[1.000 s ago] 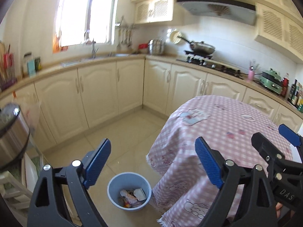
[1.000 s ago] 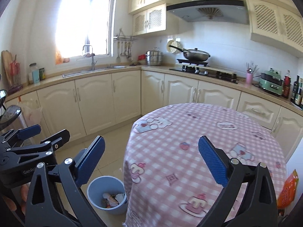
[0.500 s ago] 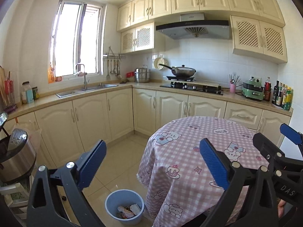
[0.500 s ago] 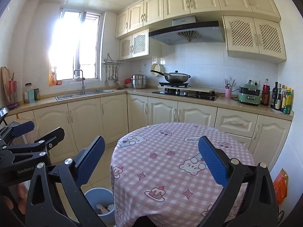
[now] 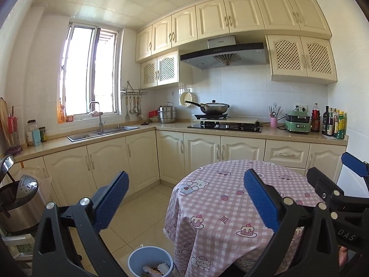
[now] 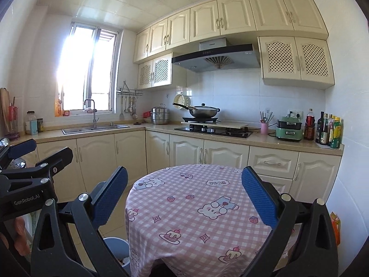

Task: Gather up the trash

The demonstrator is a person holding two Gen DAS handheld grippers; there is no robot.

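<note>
Open tiled floor [image 5: 147, 210] ran between the L of cabinets [image 5: 108, 168] and the round table [image 5: 230, 207], whose cloth hung past its edge toward the blue bin [image 5: 150, 263] on the floor just beside it. The left gripper [image 5: 184, 203] had just been opening and stood wide with nothing between its jaws; the right gripper [image 6: 184, 198] was spread wide and empty too. Only the left view showed the trash [image 5: 156, 267] inside the bin and the cooker [image 5: 18, 205] at the left edge, while the right view showed the orange bag [image 6: 335, 226] by the wall.

Wok [image 5: 214, 108] on hob [image 5: 224, 127]; sink [image 5: 102, 132] under window [image 5: 91, 78].
</note>
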